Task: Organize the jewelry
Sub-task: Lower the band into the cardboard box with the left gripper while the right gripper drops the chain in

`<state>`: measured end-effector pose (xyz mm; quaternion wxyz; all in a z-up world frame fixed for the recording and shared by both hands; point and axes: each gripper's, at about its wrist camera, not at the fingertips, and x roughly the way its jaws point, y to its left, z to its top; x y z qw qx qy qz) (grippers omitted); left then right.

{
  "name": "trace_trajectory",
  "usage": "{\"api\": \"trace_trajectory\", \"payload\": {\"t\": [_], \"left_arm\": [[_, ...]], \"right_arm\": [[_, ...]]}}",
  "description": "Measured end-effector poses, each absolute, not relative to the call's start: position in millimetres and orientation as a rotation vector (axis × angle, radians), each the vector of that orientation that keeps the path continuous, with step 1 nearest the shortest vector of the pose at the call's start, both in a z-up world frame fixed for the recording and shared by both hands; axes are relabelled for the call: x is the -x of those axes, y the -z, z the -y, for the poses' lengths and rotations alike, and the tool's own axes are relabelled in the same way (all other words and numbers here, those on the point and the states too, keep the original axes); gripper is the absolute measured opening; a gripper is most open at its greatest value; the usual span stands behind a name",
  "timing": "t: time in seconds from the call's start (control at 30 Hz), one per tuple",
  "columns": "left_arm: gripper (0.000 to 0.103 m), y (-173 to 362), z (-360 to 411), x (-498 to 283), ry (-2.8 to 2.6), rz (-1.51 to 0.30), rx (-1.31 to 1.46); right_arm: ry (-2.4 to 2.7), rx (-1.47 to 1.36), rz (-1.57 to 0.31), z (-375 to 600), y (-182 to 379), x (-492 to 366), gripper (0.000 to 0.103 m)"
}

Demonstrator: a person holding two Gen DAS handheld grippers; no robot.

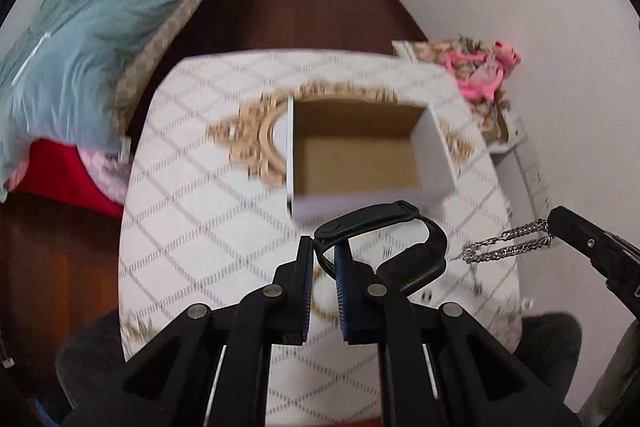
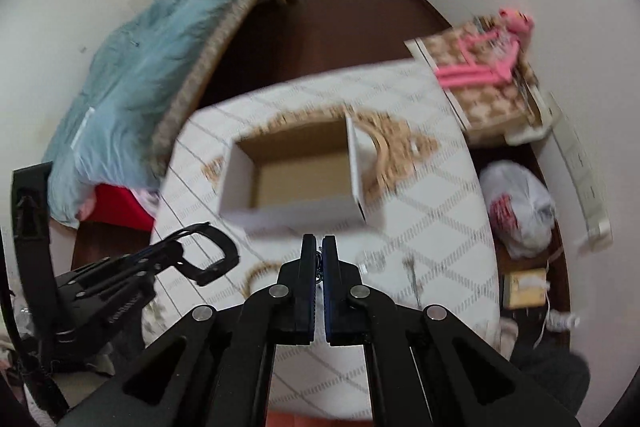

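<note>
An open white cardboard box (image 1: 360, 151) with a brown inside stands on the white patterned table (image 1: 192, 195); it also shows in the right wrist view (image 2: 296, 179). My left gripper (image 1: 323, 247) is shut on the strap of a black watch (image 1: 404, 247) and holds it above the table in front of the box. My right gripper (image 2: 320, 247) is shut on a silver chain, which hangs from its tip in the left wrist view (image 1: 504, 245). In the right wrist view the left gripper and the watch (image 2: 208, 255) are at the left.
A gold ornate mirror (image 1: 260, 143) lies under the box. Small jewelry pieces (image 2: 372, 261) lie on the table near me. A bed with a blue quilt (image 1: 92, 27) is at the left. A pink toy (image 1: 484, 71) and a plastic bag (image 2: 520, 207) are at the right.
</note>
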<state>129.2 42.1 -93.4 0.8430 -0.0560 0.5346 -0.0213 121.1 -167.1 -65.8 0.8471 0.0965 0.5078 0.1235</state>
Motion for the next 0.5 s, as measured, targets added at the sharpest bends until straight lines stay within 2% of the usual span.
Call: {"api": "trace_trajectory", "payload": {"t": [0.2, 0.5], "left_arm": [[0.008, 87.3, -52.4, -180.0, 0.039, -1.113, 0.106], [0.008, 129.4, -58.9, -241.8, 0.070, -1.232, 0.117]], "right_arm": [[-0.307, -0.189, -1.040, 148.0, 45.3, -172.4, 0.002], [-0.326, -0.162, -1.166, 124.3, 88.7, -253.6, 0.002]]}}
